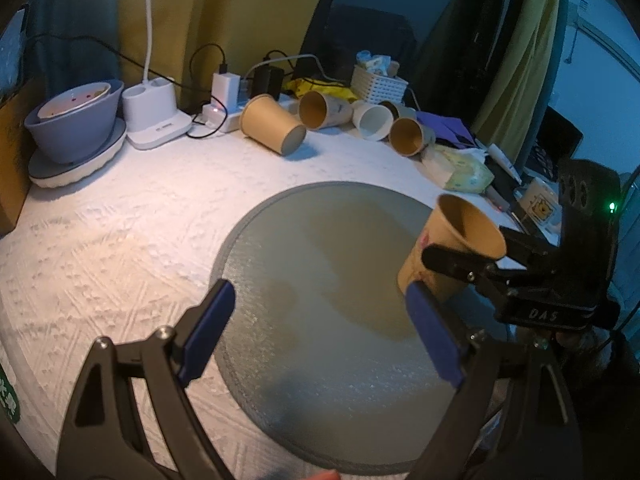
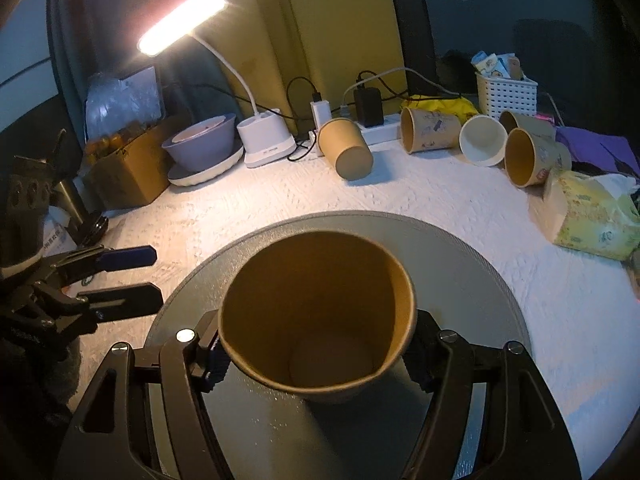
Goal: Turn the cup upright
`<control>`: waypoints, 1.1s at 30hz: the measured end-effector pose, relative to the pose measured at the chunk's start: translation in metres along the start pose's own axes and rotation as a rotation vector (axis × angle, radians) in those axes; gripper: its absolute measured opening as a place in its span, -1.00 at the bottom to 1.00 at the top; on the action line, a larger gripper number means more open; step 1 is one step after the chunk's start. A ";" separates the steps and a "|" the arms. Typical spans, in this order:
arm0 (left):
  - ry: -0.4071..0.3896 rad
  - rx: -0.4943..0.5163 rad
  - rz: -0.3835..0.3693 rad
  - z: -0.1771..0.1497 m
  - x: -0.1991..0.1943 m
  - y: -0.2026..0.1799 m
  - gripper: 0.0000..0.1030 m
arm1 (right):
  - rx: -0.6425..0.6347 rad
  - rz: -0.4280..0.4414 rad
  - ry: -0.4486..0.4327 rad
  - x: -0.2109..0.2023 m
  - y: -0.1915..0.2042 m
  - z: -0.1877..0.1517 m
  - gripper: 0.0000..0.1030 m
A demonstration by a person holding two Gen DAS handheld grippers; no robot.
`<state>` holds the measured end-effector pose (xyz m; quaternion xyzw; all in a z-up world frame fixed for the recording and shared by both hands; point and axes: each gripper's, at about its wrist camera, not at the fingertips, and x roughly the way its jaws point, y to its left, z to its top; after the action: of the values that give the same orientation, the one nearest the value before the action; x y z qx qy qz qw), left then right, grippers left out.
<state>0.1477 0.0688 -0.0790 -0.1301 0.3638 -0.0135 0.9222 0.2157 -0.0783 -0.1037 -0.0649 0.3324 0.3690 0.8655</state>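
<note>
A brown paper cup point(image 2: 316, 320) sits mouth-up between the fingers of my right gripper point(image 2: 316, 356), which is shut on its sides over the round grey mat point(image 2: 480, 264). In the left wrist view the same cup point(image 1: 448, 248) is tilted a little at the mat's right edge, held by the right gripper point(image 1: 460, 268). My left gripper point(image 1: 320, 328) is open and empty over the mat point(image 1: 320, 248). It also shows at the left of the right wrist view point(image 2: 140, 276), beside the mat.
Several paper cups lie on their sides at the back of the white cloth, one brown point(image 1: 272, 124). A lamp base point(image 1: 154, 114), a purple bowl point(image 1: 76, 120), a power strip point(image 2: 376, 132), a white basket point(image 2: 506, 94) and a tissue pack point(image 2: 588, 212) stand around.
</note>
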 end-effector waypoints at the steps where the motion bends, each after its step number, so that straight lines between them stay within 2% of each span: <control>1: -0.001 0.002 -0.001 0.000 -0.001 -0.001 0.72 | 0.000 -0.009 0.005 0.000 0.000 -0.001 0.40; 14: -0.018 0.037 -0.004 -0.012 -0.016 -0.018 0.72 | 0.002 -0.069 0.027 -0.017 0.009 -0.018 0.45; 33: -0.089 0.091 0.008 -0.038 -0.059 -0.049 0.72 | 0.028 -0.173 0.009 -0.073 0.033 -0.045 0.45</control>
<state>0.0823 0.0194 -0.0545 -0.0869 0.3220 -0.0205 0.9425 0.1326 -0.1143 -0.0884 -0.0827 0.3346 0.2878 0.8935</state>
